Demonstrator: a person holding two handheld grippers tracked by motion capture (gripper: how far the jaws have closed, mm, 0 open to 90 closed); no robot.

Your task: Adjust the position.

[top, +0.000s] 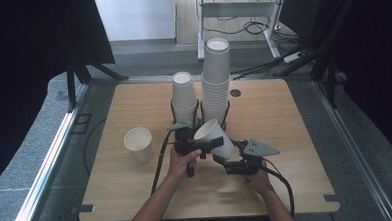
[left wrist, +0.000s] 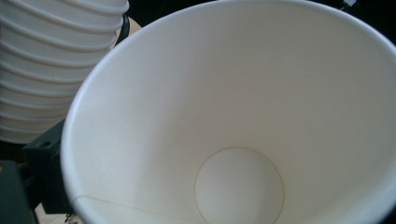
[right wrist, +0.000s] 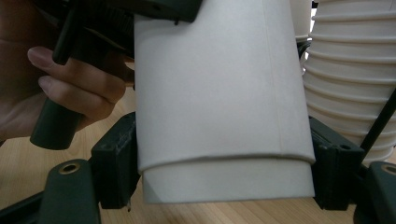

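At left of centre in the high view a single white paper cup (top: 138,143) stands upright on the light wooden table (top: 295,136). Just right of it, the left gripper (top: 205,146) meets the rim of the tilted nested white paper cups (top: 215,137); whether it grips I cannot tell. The right gripper (right wrist: 224,175) clamps their base, near the tall white cup stack (top: 216,82).

There were 2 stacks of paper cups (top: 216,79), 1 lone cup (top: 138,143) on 1 table (top: 295,136), and 2 nested cups (top: 215,137) held by 2 grippers (top: 205,146).
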